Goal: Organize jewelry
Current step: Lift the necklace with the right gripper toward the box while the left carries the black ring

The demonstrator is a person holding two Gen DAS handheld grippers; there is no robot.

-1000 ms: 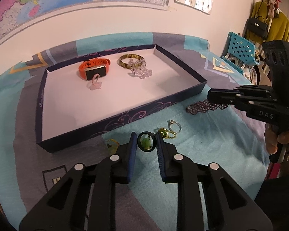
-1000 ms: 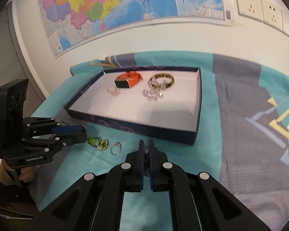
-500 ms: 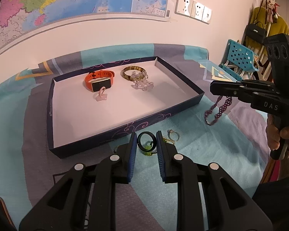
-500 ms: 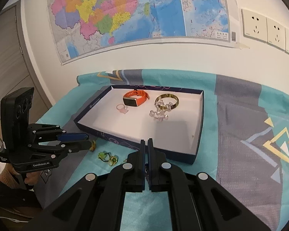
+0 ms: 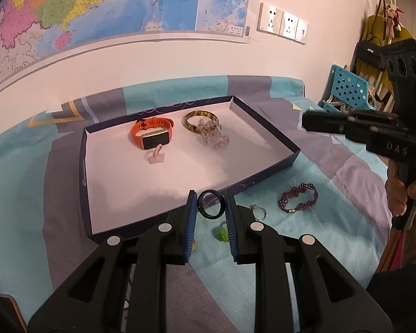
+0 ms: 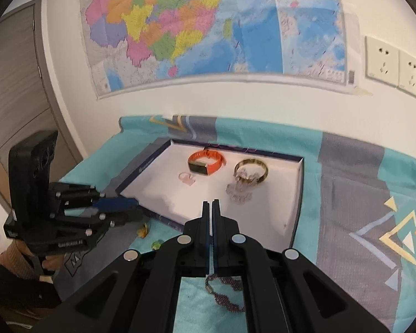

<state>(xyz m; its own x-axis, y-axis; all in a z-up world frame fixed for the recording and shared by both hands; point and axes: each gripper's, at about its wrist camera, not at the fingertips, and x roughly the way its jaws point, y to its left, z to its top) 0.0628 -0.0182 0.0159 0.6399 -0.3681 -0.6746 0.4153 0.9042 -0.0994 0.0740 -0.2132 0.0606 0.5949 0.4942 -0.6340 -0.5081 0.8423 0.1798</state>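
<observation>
Jewelry sits partly inside a shallow navy tray point(image 5: 269, 136) with a white floor, on a cloth of teal and grey panels point(image 5: 19, 183). Toward the tray's far wall lie an orange smartwatch point(image 5: 152, 133), a tortoiseshell bangle point(image 5: 199, 119) with a clear crystal bracelet point(image 5: 213, 136) partly over it, and a small pink ring point(image 5: 156, 156) just in front of the watch.

Only the left wrist view shows the left gripper point(image 5: 209, 208) holding a black ring point(image 5: 210, 204) upright between its blue pads, the fingers closed to the ring's width, above the tray's near wall. It also shows a silver ring point(image 5: 259, 212) and a green piece point(image 5: 222, 233) on the cloth outside that wall, and a purple beaded bracelet point(image 5: 298, 198) lying flat on the cloth further right, apart from the right gripper point(image 5: 305, 120) above it.

The right wrist view shows that gripper's point(image 6: 211, 205) fingers pressed together with nothing seen between the tips; the bracelet point(image 6: 224, 291) lies on the cloth beneath its frame. It alone shows a grey door point(image 6: 14, 97) at the left.

A coloured wall map point(image 6: 208, 27) and white sockets point(image 5: 283, 25) hang on the wall behind; a blue perforated basket point(image 5: 346, 91) and hanging bags stand at the right. The right gripper's body reads "DAS"; the lettering on the left one is too blurred to read.
</observation>
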